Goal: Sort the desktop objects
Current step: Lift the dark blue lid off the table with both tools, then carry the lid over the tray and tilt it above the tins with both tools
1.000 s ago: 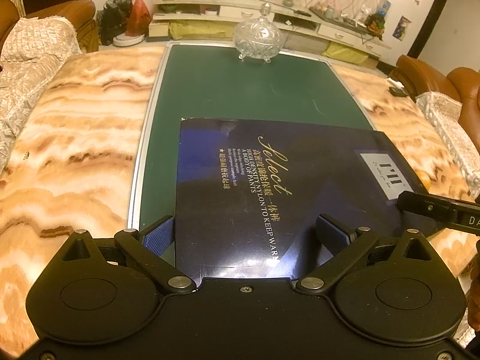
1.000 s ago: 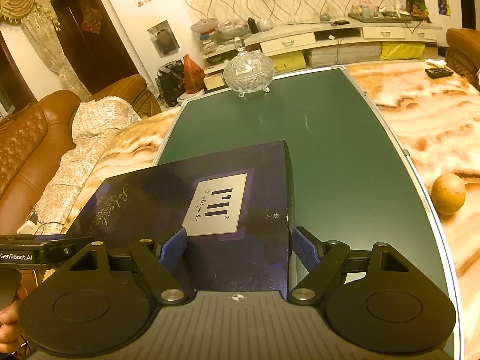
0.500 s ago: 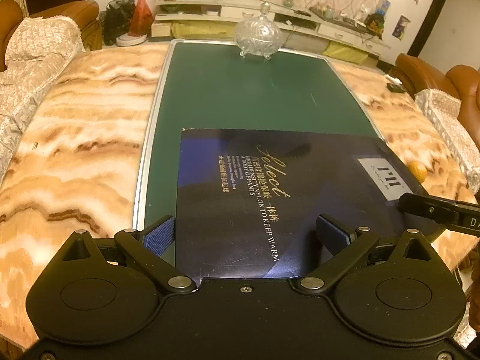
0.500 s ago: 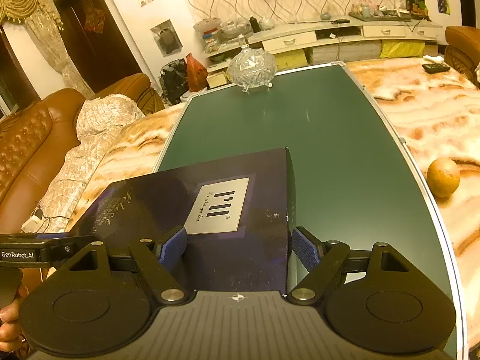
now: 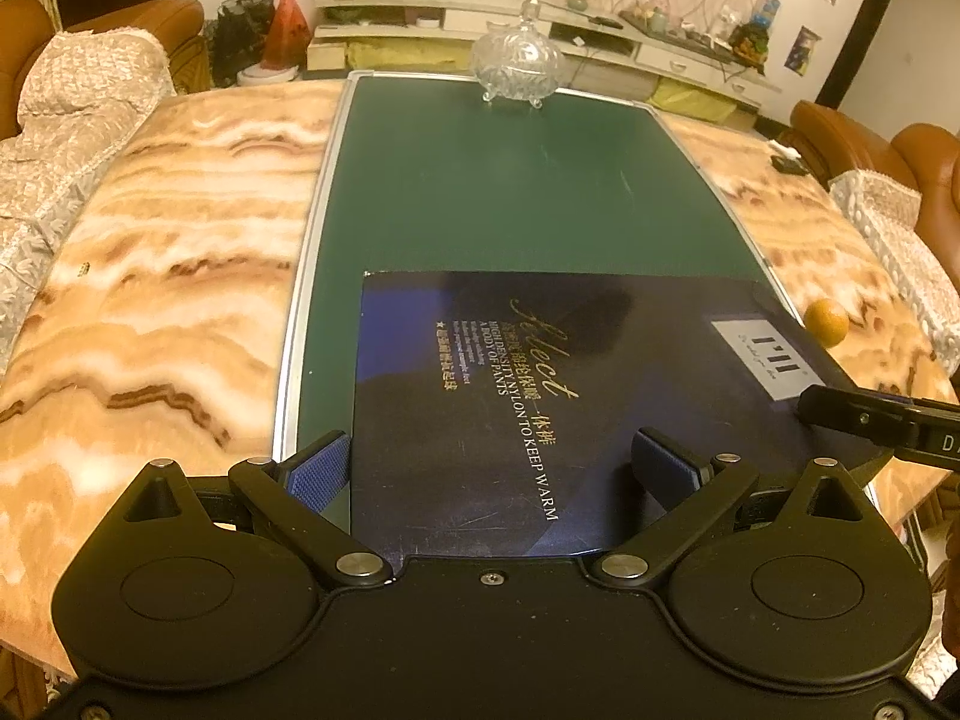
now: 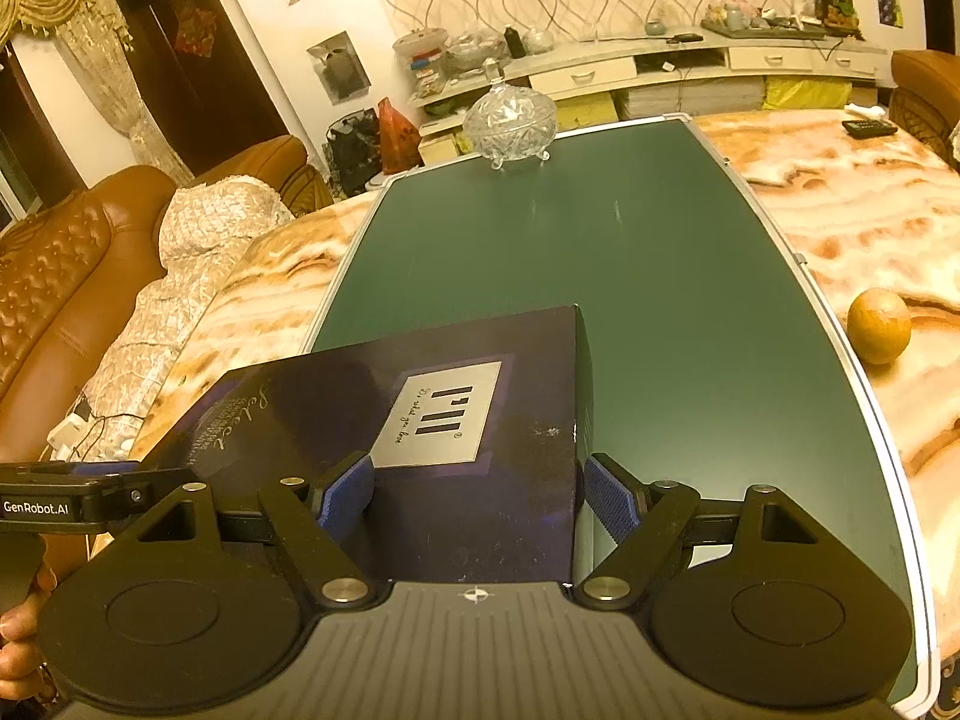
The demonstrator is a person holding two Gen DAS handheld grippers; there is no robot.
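A flat dark blue box [image 5: 576, 396] with gold lettering and a grey label is held above the green mat [image 5: 510, 192]. My left gripper [image 5: 492, 468] is shut on the box's left end, one blue pad under it and one over it. My right gripper [image 6: 480, 492] is shut on the box [image 6: 456, 420] at its right end near the grey label. An orange [image 6: 879, 326] lies on the marble to the right; it also shows in the left wrist view [image 5: 826, 323].
A lidded crystal bowl [image 5: 516, 63] stands at the far end of the mat; it also shows in the right wrist view [image 6: 509, 123]. The marble table [image 5: 168, 276] flanks the mat. A remote [image 6: 870, 127] lies far right. Sofas stand on both sides.
Both grippers have pulled back and up with the box between them; the crystal bowl and the mat's far end look farther away. The grip on the box is unchanged.
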